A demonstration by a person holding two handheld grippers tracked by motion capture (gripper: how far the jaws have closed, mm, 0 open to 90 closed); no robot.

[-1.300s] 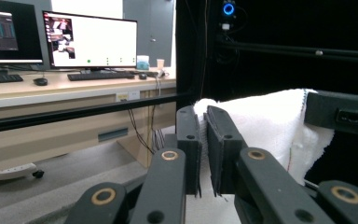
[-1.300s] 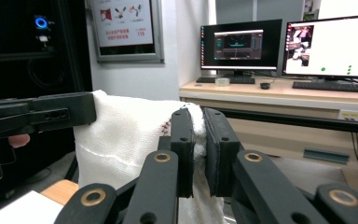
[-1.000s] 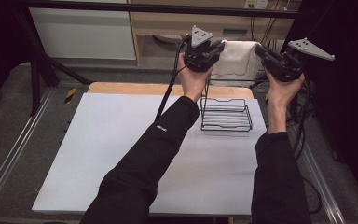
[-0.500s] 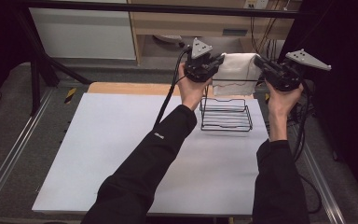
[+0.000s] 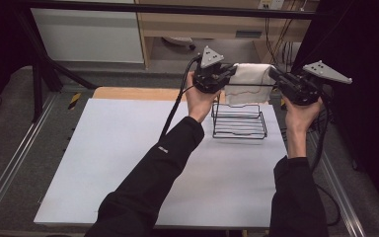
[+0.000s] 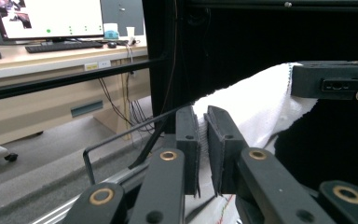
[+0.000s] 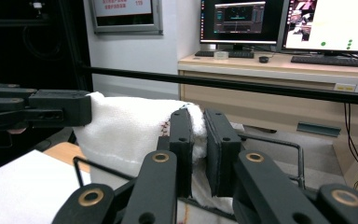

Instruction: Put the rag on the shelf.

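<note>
Towel: a white towel hangs stretched between both grippers, above the wire rack near the table's far right corner.
Left gripper: jaws clamped on the towel's left end.
Right gripper: jaws clamped on its right end.

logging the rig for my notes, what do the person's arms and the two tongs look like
Both arms wear long black sleeves, the left with a small white mark. The left tongs and right tongs are black, each topped by a grey three-cornered plate. A black cable trails from the left one. Jaw linkages show brass-coloured pivots.
</note>
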